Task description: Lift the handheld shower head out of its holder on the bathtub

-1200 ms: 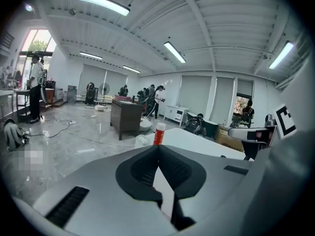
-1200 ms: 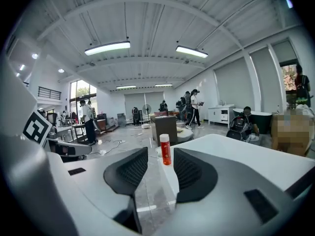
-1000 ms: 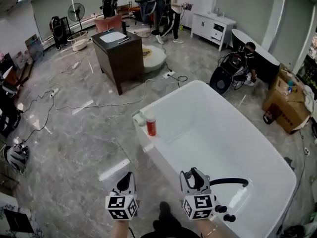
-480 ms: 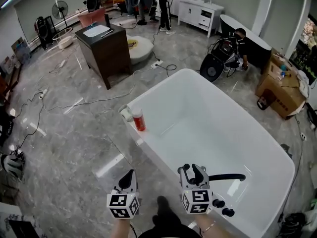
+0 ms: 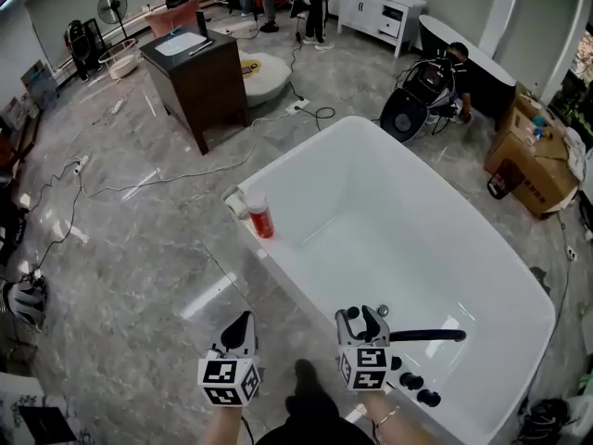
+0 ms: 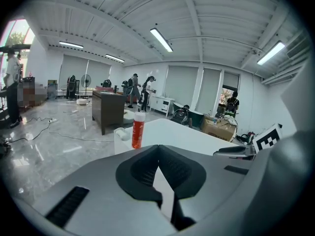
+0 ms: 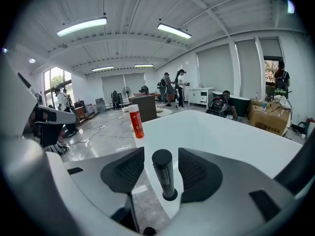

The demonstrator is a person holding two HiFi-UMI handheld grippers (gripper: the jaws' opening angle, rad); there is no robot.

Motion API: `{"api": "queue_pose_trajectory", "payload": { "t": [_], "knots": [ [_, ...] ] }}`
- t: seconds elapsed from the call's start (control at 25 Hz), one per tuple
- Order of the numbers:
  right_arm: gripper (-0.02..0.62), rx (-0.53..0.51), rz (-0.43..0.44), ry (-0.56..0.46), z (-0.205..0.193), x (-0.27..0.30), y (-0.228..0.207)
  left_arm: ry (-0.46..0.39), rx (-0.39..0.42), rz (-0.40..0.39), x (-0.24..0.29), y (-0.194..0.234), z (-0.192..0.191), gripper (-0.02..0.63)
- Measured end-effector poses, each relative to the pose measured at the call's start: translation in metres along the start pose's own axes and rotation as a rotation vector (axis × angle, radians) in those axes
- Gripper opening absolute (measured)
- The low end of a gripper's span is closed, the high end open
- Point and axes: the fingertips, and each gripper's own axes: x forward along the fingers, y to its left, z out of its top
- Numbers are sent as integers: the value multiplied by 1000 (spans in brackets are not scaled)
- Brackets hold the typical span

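The handheld shower head (image 7: 163, 175), a black ribbed cylinder, stands upright in its holder on the near rim of the white bathtub (image 5: 306, 160). My right gripper (image 7: 161, 154) has one jaw on each side of it. Those jaws are opening, and a narrow gap shows between each pad and the handle. In the head view the right gripper (image 5: 363, 319) sits low over the tub's near corner, beside the black spout (image 5: 428, 336). My left gripper (image 5: 241, 328) hangs over the floor left of the tub, shut (image 6: 158, 157) with nothing in it.
A red bottle (image 5: 260, 216) and a white roll stand on the tub's left corner. Two black knobs (image 5: 419, 388) sit on the rim right of my right gripper. A dark cabinet (image 5: 190, 72), floor cables, a cardboard box (image 5: 537, 170) and several people are farther off.
My right gripper has sunk toward the tub rim and its jaws have spread. The left gripper has drifted a little lower. The tub sits closer in the head view.
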Motion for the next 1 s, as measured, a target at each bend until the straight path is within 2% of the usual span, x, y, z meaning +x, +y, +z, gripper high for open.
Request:
{"api": "queue_pose_trajectory", "payload": {
  "t": [0.68,1.0],
  "knots": [
    [225,-21,41,152,-56,61,-4,23,-16,20,24,14,-9,17],
    [222,2,6,209,-78,81,-4,24,-28,31,30,22,-13,17]
  ]
}}
